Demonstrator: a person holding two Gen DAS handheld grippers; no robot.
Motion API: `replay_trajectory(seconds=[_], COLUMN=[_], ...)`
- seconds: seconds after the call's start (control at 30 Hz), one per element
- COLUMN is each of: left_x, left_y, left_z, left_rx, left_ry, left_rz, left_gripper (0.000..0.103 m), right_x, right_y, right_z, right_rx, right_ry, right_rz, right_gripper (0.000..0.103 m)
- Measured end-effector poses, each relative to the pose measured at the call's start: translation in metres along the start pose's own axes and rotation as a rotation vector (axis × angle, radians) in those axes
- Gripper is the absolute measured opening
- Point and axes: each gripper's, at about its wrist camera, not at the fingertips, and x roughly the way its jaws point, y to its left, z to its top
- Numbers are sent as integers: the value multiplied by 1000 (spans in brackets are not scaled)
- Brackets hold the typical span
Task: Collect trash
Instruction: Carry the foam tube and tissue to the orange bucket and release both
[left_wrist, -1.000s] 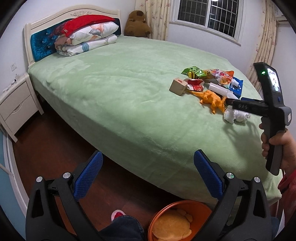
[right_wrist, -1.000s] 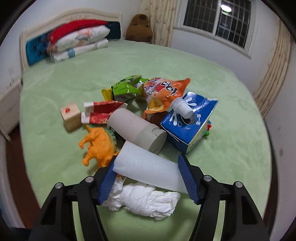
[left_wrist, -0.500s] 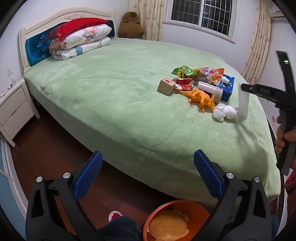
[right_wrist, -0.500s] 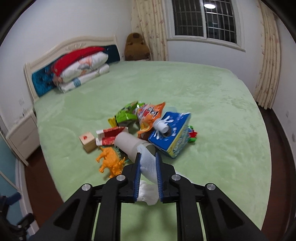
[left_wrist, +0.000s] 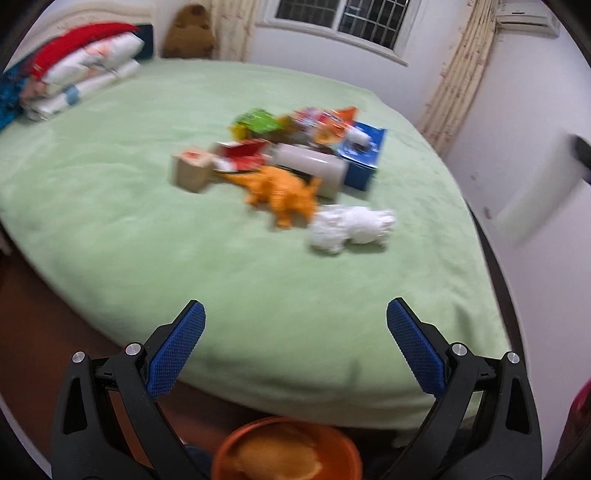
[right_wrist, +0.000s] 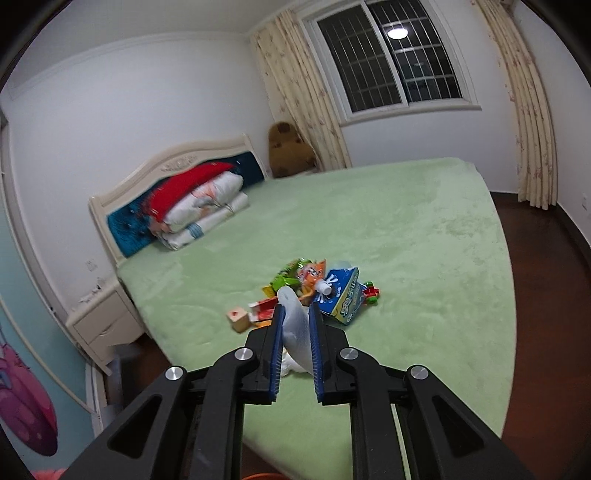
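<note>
A pile of litter and toys lies on the green bed: a crumpled white tissue, an orange dinosaur, a grey tube, a blue carton, snack bags and a wooden block. My left gripper is open and empty at the near edge of the bed. My right gripper is shut on a white foam sheet, held in the air in front of the pile. In the left wrist view the foam sheet is a blur at the right.
An orange bin holding something yellow sits on the floor under my left gripper. Folded bedding is stacked at the headboard, with a nightstand beside the bed. A brown plush toy sits near the curtains. Dark wood floor surrounds the bed.
My right gripper shut on the foam sheet and lifted it up and back from the pile. My left gripper swung closer to the pile, still open.
</note>
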Motion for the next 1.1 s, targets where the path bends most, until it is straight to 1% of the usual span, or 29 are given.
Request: replay_trajectory(seconds=[0.07, 0.23, 0.33, 0.43, 0.57, 0.6, 0.63, 0.67, 0.73, 0.83, 0.93, 1.1], left_x=[17, 55, 75, 95, 108, 109, 110, 111, 108, 100, 83, 41], left_y=[-12, -33, -40, -45, -48, -49, -48, -49, -49, -45, -43, -45], left_z=[8, 30, 44, 54, 61, 61, 62, 61, 58, 55, 49, 36], left_rx=[5, -18, -37, -50, -69, -67, -61, -50, -33, -23, 3, 60], left_ry=[12, 48, 58, 89, 109, 109, 110, 114, 105, 98, 83, 30], left_rz=[-20, -16, -2, 28, 41, 45, 58, 62, 57, 35, 12, -23], left_gripper=[96, 96, 96, 96, 94, 83, 74, 73, 68, 66, 66, 66], right_x=[-16, -42, -46, -45, -44, -43, -42, -43, -42, -42, -42, -42], right_y=[0, -2, -2, -6, -10, -12, -14, -14, -15, -13, -12, -7], right_z=[-2, -19, -30, -37, -45, -46, -49, -50, -52, -54, -55, -59], right_rx=[-2, 3, 5, 15, 30, 36, 46, 48, 51, 51, 52, 48], right_ry=[-14, -18, -10, 3, 12, 16, 22, 24, 29, 34, 38, 48], right_rz=[7, 25, 31, 47, 58, 58, 63, 63, 60, 63, 70, 74], right_gripper=[13, 13, 13, 13, 13, 13, 13, 13, 13, 13, 13, 13])
